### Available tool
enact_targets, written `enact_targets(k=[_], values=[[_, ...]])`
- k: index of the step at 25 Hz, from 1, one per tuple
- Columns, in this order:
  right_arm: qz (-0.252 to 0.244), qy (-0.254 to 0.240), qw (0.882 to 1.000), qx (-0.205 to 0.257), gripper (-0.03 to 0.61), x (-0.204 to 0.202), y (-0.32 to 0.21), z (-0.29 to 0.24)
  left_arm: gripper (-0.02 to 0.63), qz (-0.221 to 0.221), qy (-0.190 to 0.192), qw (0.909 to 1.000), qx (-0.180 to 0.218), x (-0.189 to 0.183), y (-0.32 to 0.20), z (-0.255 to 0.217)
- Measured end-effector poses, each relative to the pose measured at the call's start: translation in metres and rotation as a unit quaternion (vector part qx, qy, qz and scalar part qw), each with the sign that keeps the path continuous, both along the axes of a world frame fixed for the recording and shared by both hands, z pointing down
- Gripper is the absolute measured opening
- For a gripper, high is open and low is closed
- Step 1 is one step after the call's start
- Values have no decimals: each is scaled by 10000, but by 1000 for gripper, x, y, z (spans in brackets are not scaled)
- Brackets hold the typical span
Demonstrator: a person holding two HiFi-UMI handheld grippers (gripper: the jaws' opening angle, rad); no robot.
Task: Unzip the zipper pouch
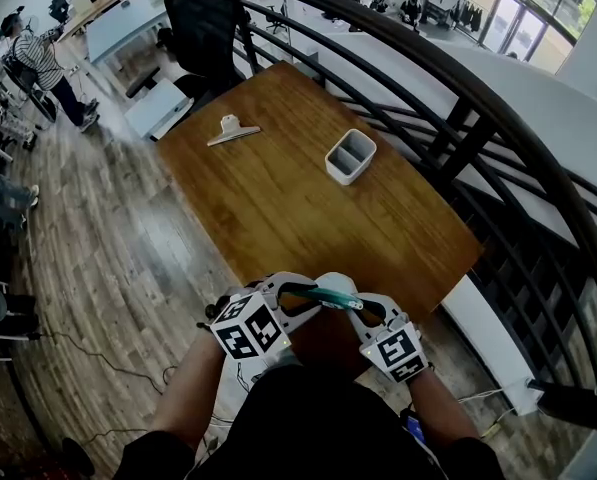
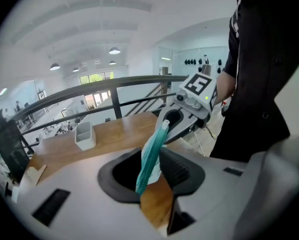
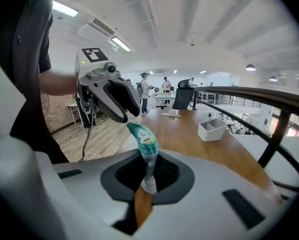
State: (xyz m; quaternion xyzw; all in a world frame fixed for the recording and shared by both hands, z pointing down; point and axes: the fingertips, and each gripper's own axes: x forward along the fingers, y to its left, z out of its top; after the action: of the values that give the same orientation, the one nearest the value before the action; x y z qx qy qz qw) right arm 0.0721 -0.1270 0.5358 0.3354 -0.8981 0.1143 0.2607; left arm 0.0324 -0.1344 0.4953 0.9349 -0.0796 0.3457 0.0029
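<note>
Room: open-plan office up on a mezzanine. I'm working over the near edge of a wooden table (image 1: 278, 198), with a dark railing (image 1: 458, 108) along its far and right sides.
Right gripper (image 3: 148, 173): jaws clamped tight on one end of the zipper pouch (image 3: 145, 140), fabric pinched flat between the pads.
Left gripper (image 2: 150, 173): jaws partway apart. The pouch's other end runs between them and seems to lean on one pad, with a gap at the other, so I wouldn't call that a grip.
Pouch: strung from one set of jaws to the other, off the table, close to the person's body.
Handling: my read is light, thin and floppy, sagging wherever it isn't held. It looks smooth, so it could slip. The teal zipper edge is probably the stiffest bit.
Where to grab: fabric right beside the zip end for one side, the pull tab for the other. I can't spot the tab from here.
Room to move: tight behind the jaws. Ahead of them is bare tabletop, with the white divided bin (image 1: 350, 156) and a clip (image 1: 233, 131) well beyond.
</note>
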Motion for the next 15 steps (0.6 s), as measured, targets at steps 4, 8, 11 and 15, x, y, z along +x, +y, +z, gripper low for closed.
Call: enact_targets(k=[4,8,11,15], values=[[50,-93,9999,-44,8,-4,-2,-3,74,-300,358,9982,-377,12,4,-17],[17,4,10000,22,6,-9,-4,-4,35,-877,813,9789,-1657,23,9,-23],[-22,71,9999,85,6,-12,-7,-5,37,-1344,967,9638,-2092,24,3,-20],[-66,83,9999,93,6,-16,-7,-5,38,-1562,972,9512,-2476,24,7,-7]])
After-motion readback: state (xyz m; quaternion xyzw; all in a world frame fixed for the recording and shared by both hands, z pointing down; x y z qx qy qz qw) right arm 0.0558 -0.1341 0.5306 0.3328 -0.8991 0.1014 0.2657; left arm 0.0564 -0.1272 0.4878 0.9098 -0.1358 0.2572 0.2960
